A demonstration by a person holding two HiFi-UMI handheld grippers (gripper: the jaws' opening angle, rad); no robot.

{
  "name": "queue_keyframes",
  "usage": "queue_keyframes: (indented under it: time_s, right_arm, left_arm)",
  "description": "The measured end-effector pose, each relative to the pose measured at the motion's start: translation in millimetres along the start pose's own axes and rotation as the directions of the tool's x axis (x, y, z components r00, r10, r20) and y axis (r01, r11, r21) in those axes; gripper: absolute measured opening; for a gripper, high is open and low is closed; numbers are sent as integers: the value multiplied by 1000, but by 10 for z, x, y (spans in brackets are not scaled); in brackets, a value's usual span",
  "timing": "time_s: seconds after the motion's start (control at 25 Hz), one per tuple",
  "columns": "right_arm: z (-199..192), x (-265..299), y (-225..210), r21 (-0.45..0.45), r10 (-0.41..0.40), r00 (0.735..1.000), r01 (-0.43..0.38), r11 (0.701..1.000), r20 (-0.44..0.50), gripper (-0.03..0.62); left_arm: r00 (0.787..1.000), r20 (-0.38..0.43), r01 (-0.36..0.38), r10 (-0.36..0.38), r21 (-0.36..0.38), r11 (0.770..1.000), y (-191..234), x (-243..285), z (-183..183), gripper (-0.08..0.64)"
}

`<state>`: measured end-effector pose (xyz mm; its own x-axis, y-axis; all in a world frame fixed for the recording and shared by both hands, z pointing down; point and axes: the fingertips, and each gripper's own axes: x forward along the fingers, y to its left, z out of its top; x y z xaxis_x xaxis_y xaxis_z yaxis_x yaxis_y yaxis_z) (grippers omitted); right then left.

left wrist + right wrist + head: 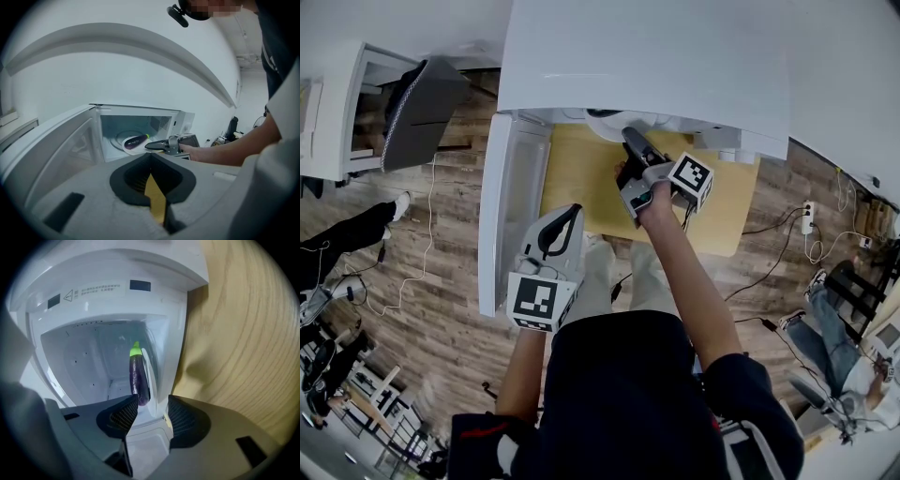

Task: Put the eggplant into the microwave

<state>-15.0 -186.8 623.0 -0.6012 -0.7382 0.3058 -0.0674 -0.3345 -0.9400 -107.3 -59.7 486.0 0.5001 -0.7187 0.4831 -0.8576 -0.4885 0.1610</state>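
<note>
- Eggplant (pixel 138 380) lies inside the microwave (pixel 108 291); placing looks done.
- Right gripper (pixel 153 400): fingers spread wide, holding nothing.
- Left gripper (pixel 151 157): fingers together, empty.
- Probably left to do: draw back and close the door (pixel 502 206).

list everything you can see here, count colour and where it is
microwave: one, white, on the table, door swung open
plate: one, white, inside the microwave
eggplant: one, purple with green stem, lying on the plate
table: one, light wood, under the microwave
cabinet: one, white, on the floor far left
power strip: one, white, on the floor at right
floor: one, brown wood planks
bystanders: two, at the left and right edges
left gripper: one, grey, jaws together, nothing between them, beside the open door
right gripper: one, grey, jaws apart and empty, at the microwave opening, eggplant just beyond
</note>
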Motion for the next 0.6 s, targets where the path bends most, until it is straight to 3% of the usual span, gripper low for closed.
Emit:
queue_keyframes:
  time_s: [0.6]
  right_arm:
    - [-62, -26, -87, 7, -34, 999, 34, 999, -21, 84]
  left_arm:
    - [1000, -11, -9, 9, 8, 1000, 18, 49, -61, 14]
